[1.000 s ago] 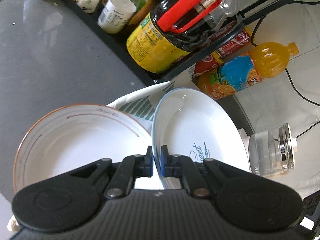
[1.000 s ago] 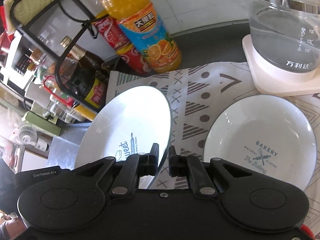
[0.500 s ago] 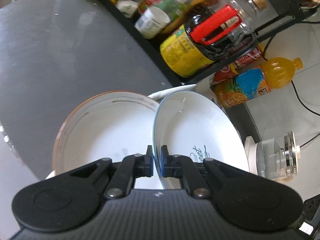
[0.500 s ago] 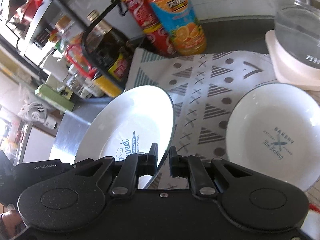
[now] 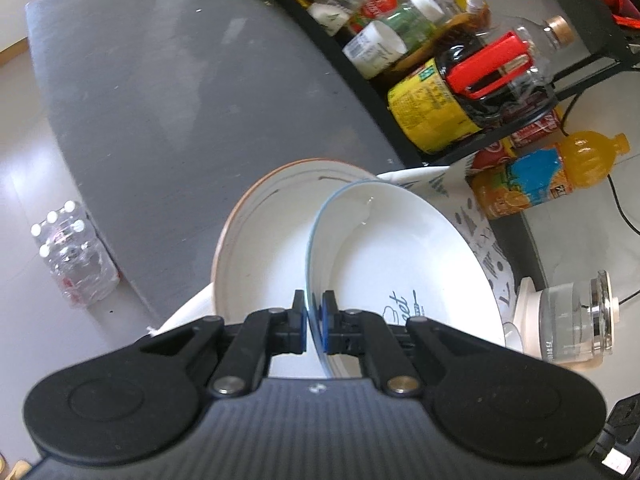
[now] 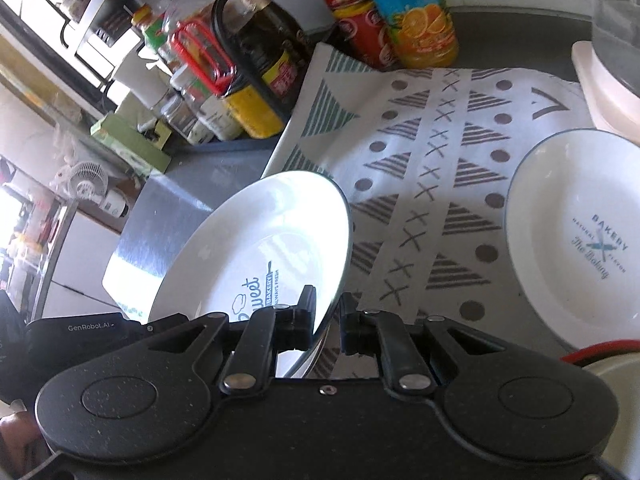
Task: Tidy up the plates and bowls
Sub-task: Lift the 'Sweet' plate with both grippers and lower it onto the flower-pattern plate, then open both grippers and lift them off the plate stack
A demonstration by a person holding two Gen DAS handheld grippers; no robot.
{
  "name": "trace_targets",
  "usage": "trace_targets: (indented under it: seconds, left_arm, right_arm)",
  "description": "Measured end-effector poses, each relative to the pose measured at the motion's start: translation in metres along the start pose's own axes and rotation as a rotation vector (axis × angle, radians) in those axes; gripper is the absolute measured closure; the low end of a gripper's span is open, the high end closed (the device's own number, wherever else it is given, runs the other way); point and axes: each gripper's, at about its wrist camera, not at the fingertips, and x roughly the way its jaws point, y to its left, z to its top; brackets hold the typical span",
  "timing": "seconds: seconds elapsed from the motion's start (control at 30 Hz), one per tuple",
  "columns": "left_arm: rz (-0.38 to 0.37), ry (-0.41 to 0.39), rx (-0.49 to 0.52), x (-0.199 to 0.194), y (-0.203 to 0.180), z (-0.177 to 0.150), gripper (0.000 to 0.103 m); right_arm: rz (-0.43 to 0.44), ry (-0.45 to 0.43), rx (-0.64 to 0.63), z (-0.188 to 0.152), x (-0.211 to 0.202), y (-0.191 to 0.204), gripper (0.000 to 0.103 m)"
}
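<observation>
Plate [image 6: 256, 240] printed "Sweet… BAKERY ALWAYS FRESH", tilted on edge, rim clamped by left gripper [image 5: 315, 326] and right gripper [image 6: 325, 322]. Second plate [image 6: 580, 240] reads "BAKERY, The Baking"; lies flat.

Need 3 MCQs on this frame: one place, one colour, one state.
1. Bakery plate lies: A in the rack; B on the cloth; C on the kettle.
2. Rim of the bowl behind the Sweet plate: A green; B black; C orange.
3. Left fingers: A shut on the Sweet plate's rim; B open, empty; C holding a bottle.
B: it sits flat on the patterned cloth. C: an orange edge shows. A: the rim is pinched between them.
</observation>
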Motion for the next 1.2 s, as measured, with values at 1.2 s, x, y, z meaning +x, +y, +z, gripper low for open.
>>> trace_targets:
  seconds: [1.2]
  left_arm:
    - [0.146,0.096,0.069,0.004,0.007,0.039,0.091]
  right_arm:
    - [-0.099,0.108,0.023,-0.011,0.034,0.020,0.093]
